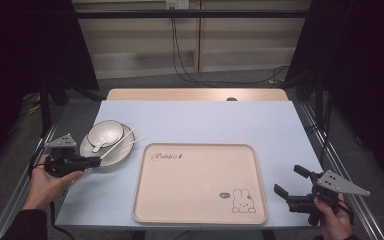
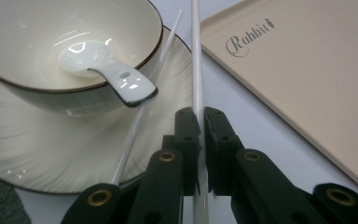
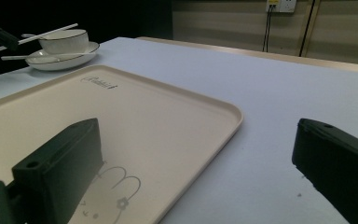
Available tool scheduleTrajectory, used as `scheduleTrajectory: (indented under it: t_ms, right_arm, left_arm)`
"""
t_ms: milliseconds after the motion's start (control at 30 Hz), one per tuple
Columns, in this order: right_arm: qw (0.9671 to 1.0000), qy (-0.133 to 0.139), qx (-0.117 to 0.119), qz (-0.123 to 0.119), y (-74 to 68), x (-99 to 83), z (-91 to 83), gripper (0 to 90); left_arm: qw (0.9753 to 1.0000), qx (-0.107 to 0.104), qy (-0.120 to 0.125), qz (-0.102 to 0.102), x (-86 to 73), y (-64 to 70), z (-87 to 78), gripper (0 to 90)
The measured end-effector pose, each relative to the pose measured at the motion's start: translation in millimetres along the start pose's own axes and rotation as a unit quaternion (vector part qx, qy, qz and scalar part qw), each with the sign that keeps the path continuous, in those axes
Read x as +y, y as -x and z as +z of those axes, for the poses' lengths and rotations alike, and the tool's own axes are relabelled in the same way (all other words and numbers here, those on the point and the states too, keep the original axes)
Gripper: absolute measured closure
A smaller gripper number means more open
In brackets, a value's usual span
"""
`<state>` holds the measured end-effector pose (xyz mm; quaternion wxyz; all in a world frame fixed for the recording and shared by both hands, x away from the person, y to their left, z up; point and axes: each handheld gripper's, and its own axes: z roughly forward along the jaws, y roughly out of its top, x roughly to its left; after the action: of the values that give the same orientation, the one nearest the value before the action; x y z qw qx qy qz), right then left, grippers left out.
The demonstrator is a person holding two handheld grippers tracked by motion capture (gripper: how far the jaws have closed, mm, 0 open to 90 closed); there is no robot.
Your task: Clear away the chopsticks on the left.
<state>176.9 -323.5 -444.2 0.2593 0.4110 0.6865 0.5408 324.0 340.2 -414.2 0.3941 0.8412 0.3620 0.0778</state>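
Pale blue tabletop (image 1: 200, 122), centre frame: left gripper (image 1: 96, 161) clamps a white chopstick (image 2: 196, 60); right gripper (image 1: 290, 184), lower right, gapes empty.

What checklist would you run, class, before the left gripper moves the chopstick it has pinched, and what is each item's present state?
1. Left gripper shut on one chopstick: ok.
2. Second chopstick left on the plate: ok.
3. Spoon resting in the bowl, apart from the held stick: ok.
4. Tray bare for set-down: ok.
5. Right gripper open, off the tray's right side: ok.
6. Grip firm enough: cannot tell.
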Motion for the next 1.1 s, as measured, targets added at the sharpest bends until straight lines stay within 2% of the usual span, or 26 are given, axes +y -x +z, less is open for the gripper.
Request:
scheduleTrajectory:
  t_ms: [67,267,333,500,533,600,667,700,733,833,867,933,1033,1100]
  right_arm:
    - [1.0000,0.000,0.001,-0.001,0.0,0.0,0.0,1.1]
    - [1.0000,0.000,0.002,0.000,-0.1,0.2,0.1,1.1]
    - [1.0000,0.000,0.002,0.000,-0.2,0.2,0.0,1.1]
    - [1.0000,-0.001,0.005,0.000,-0.4,0.4,0.2,1.1]
    - [1.0000,-0.002,0.004,-0.001,-0.4,0.4,0.1,1.1]
    - [1.0000,0.000,0.002,0.002,-1.1,0.5,0.0,1.1]
    - [1.0000,0.001,0.003,0.004,-1.1,0.6,0.0,1.0]
    - [1.0000,0.002,0.002,0.003,-1.0,0.5,0.1,1.0]
    - [1.0000,0.001,0.003,0.003,-0.9,0.6,0.0,1.1]
    - [1.0000,-0.001,0.003,0.000,-1.0,0.5,-0.1,1.1]
    - [1.0000,0.001,0.003,0.001,-1.2,0.6,0.2,1.0]
    - [1.0000,0.000,0.005,0.001,-1.2,0.8,0.1,1.1]
    - [1.0000,0.000,0.006,0.001,-1.3,0.8,0.3,1.1]
    - [1.0000,0.001,0.006,0.003,-1.3,0.9,0.5,1.0]
  left_arm:
    - [1.0000,0.005,0.005,-0.005,-1.5,3.6,-2.8,85.0]
    - [0.9986,0.042,0.019,-0.026,-4.3,20.2,-14.8,85.0]
    - [0.9987,0.041,0.019,-0.024,-6.2,29.4,-16.2,85.0]
    - [0.9980,0.051,0.012,-0.034,-10.1,52.0,-11.5,85.0]
    - [0.9974,0.053,0.020,-0.044,-10.7,56.0,-9.7,85.0]
    - [0.9977,0.045,0.025,-0.046,-11.4,64.6,-7.6,85.1]
    - [0.9969,0.040,0.030,-0.060,-10.7,73.9,-4.9,85.1]
    - [0.9973,0.039,0.026,-0.057,-10.5,76.5,-4.3,85.0]
    - [0.9970,0.036,0.026,-0.063,-10.3,81.5,-2.9,85.1]
    - [0.9961,0.039,0.030,-0.073,-11.2,90.0,0.2,85.0]
    - [0.9952,0.038,0.031,-0.085,-11.8,93.2,1.9,85.0]
    - [0.9948,0.041,0.030,-0.089,-12.4,98.3,3.9,85.0]
    - [0.9934,0.035,0.032,-0.104,-13.5,108.3,5.1,85.1]
    - [0.9922,0.043,0.034,-0.112,-14.4,115.4,5.9,85.1]
